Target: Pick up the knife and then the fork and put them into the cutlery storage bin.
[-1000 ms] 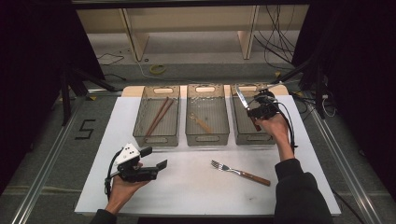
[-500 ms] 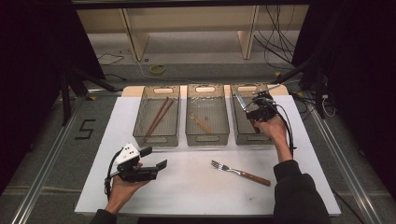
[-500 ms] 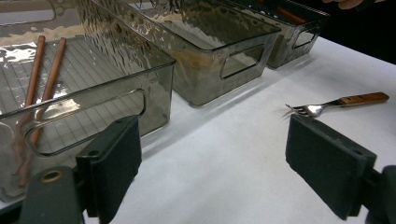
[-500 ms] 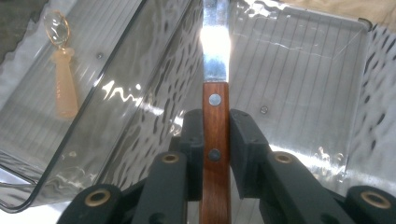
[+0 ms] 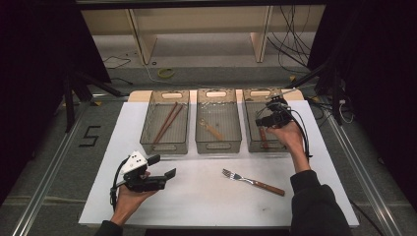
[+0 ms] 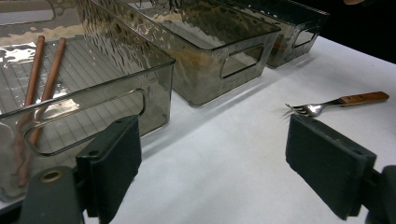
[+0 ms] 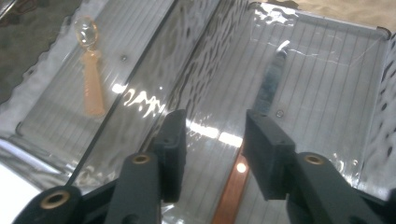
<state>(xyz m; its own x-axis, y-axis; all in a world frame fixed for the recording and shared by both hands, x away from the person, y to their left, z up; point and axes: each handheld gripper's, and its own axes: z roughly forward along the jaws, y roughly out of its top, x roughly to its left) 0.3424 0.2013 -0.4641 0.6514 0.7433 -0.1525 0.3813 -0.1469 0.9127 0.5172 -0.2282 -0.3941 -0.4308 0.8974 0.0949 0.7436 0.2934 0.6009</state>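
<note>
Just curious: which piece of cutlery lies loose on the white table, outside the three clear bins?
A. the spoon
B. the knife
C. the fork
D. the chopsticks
C: the fork lies on the bare white table in front of the bins, while the knife, chopsticks and spoon each lie inside a bin.

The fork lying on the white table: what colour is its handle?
The fork has a reddish-brown wooden handle; the left gripper view shows it best.
</note>
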